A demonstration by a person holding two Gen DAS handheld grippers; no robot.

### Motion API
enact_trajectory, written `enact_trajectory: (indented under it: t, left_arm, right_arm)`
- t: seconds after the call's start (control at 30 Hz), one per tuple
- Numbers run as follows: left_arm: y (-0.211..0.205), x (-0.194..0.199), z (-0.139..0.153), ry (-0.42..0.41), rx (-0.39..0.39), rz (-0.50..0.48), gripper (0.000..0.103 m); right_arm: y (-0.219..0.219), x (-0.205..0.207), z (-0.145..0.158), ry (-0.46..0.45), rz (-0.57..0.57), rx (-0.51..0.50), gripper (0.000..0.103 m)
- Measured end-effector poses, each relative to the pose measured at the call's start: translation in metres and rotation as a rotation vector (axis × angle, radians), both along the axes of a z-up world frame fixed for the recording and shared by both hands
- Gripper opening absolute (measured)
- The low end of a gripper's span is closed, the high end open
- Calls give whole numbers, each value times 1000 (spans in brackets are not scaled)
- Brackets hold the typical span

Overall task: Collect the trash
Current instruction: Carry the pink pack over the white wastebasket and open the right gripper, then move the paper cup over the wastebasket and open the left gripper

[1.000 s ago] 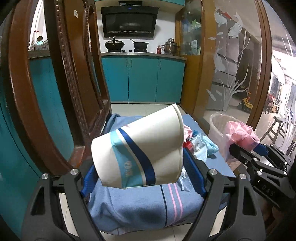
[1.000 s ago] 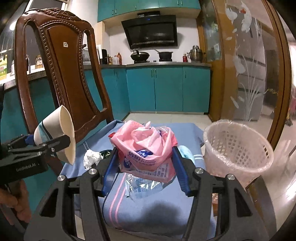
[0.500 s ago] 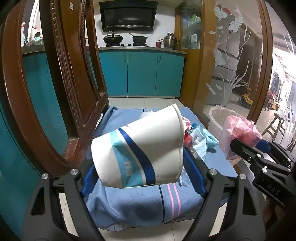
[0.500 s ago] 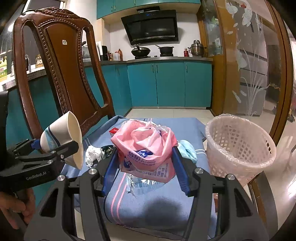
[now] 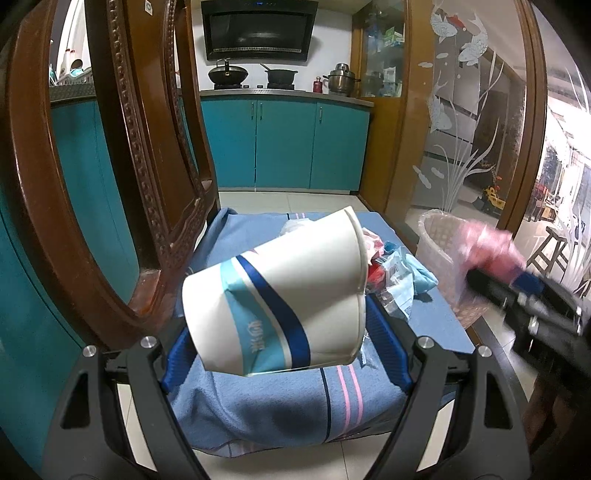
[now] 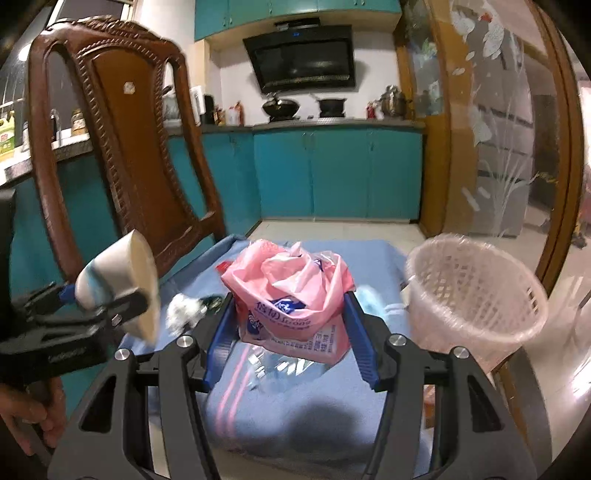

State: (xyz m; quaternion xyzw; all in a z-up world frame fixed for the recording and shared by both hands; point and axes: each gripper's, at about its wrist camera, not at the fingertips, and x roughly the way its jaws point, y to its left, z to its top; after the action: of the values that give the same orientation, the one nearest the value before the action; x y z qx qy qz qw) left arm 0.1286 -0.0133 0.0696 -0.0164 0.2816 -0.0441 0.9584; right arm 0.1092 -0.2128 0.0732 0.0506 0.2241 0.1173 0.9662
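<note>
Trash in both claws, mid-carry to the basket (image 6: 476, 295). My right gripper (image 6: 290, 325) is clamped on the pink plastic bag (image 6: 291, 291), held above the blue towel (image 6: 295, 413), with the basket just right of it. My left gripper (image 5: 277, 332) is clamped on the paper cup (image 5: 280, 299), tilted on its side. Next, I judge: swing right over the rim, then release.

Looks like a home kitchen, opening onto a dining spot. Teal cabinets (image 5: 284, 144) run under a counter with a wok (image 5: 227, 75) and pots on the stove, and a black range hood (image 5: 258, 29) hangs above. A carved wooden chair (image 6: 122, 155) and a frosted glass door (image 5: 465, 110) with fish designs round it out.
</note>
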Motion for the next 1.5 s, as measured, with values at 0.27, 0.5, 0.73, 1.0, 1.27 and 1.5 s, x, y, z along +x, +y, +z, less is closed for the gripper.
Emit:
enact_trajectory:
  t: [0.27, 0.5, 0.73, 1.0, 1.27, 1.5]
  left_arm:
    - [1, 1, -1, 4, -3, -4, 82]
    - [-1, 1, -2, 6, 4, -7, 83]
    - [-1, 2, -3, 10, 5, -5, 83]
    - [-2, 3, -3, 10, 14, -9, 83]
    - [-6, 5, -6, 18, 21, -12, 83]
    - [-8, 8, -9, 23, 30, -13, 83]
  right_arm:
    - [-104, 64, 13, -12, -288, 9, 57]
    - [-158, 108, -27, 133, -408, 42, 57]
    - [-160, 116, -30, 141, -429, 12, 84]
    - [-155, 98, -12, 69, -419, 3, 87]
    - [-140, 84, -3, 30, -364, 2, 88]
    - [-133, 69, 6, 9, -335, 36, 88]
